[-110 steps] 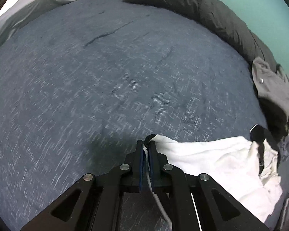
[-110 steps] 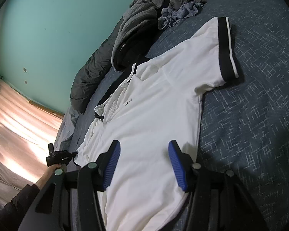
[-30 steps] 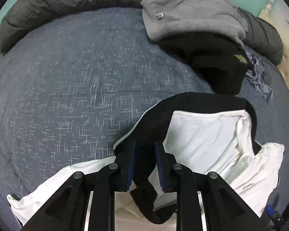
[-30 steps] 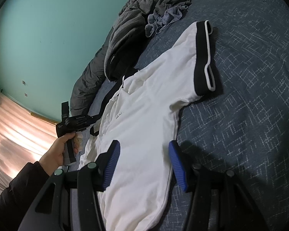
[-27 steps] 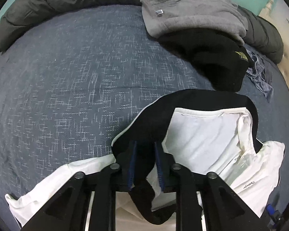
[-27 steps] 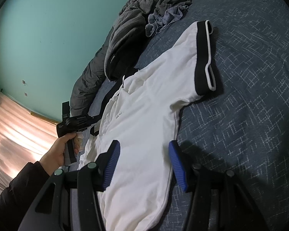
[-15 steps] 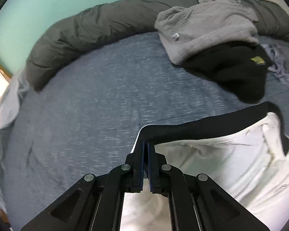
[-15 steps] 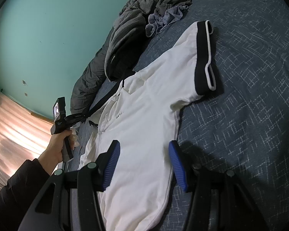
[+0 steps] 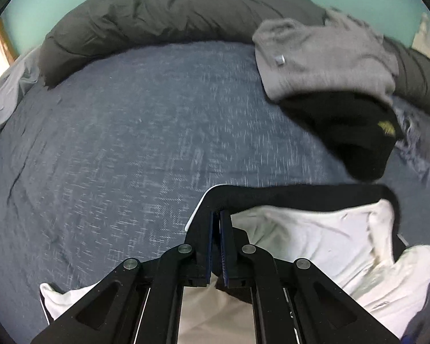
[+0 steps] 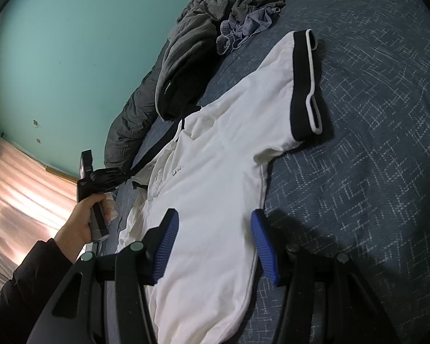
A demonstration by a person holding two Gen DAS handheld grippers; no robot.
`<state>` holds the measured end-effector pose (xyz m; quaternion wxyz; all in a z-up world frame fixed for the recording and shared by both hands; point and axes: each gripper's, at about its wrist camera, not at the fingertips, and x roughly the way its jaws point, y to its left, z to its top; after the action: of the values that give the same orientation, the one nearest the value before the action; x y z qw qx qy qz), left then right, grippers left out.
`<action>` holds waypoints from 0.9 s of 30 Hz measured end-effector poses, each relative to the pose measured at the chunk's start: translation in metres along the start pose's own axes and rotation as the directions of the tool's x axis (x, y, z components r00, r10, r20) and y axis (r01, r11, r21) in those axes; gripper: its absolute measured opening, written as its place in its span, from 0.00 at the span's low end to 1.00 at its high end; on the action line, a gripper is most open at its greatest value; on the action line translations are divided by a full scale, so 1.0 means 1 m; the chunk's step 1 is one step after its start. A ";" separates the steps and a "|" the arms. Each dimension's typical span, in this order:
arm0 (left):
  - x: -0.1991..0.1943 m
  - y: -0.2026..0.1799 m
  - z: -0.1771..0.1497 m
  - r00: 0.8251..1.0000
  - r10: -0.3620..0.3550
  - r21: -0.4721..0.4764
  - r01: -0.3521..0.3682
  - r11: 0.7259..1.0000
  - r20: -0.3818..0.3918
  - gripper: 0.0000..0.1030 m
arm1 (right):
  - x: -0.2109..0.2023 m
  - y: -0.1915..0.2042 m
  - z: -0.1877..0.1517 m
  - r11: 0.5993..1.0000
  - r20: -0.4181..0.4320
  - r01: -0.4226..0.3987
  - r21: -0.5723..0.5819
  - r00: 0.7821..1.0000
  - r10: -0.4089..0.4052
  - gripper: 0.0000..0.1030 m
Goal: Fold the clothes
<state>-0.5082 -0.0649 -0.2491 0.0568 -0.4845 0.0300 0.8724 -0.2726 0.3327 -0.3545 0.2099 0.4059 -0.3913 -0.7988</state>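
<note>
A white polo shirt [image 10: 215, 186] with black trim lies face up on the blue bed cover [image 10: 372, 172]. Its right sleeve with a black cuff [image 10: 304, 86] is spread flat. In the left wrist view my left gripper [image 9: 216, 213] is shut on the shirt's black collar band [image 9: 286, 197], which is pulled into a taut strip above the bunched white fabric [image 9: 315, 240]. The right wrist view shows that left gripper [image 10: 123, 173] held in a hand [image 10: 83, 223], raised off the bed. My right gripper [image 10: 213, 213] hangs open over the shirt's lower side edge, with nothing between its pads.
A grey sweatshirt [image 9: 324, 60] and a black garment [image 9: 352, 132] are piled at the back right, with a blue checked cloth [image 10: 243, 28] beside them. A dark grey duvet [image 9: 157, 20] runs along the teal wall. A curtain [image 10: 20, 200] hangs at the left.
The left gripper's jaws closed on the black collar band, then rose and tipped up, stretching the band tight. The right gripper and the spread sleeve have stayed put.
</note>
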 end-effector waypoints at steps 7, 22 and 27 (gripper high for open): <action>0.003 0.001 -0.003 0.998 -0.034 0.019 0.035 0.999 -0.043 0.15 | 0.000 0.001 0.000 1.000 0.000 -0.002 -0.001 1.000 0.002 0.52; 0.011 0.011 -0.015 0.997 -0.048 0.001 0.048 0.999 -0.063 0.30 | 0.001 0.003 0.000 1.000 0.003 -0.003 0.004 1.000 0.003 0.52; 0.016 0.004 -0.022 0.997 -0.025 0.042 0.027 0.999 -0.067 0.08 | 0.000 0.002 0.000 1.000 0.002 0.000 0.004 1.000 0.000 0.52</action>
<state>-0.4989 -0.0697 -0.2747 0.0775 -0.5123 0.0442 0.8542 -0.2731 0.3315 -0.3533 0.2089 0.4057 -0.3933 -0.7982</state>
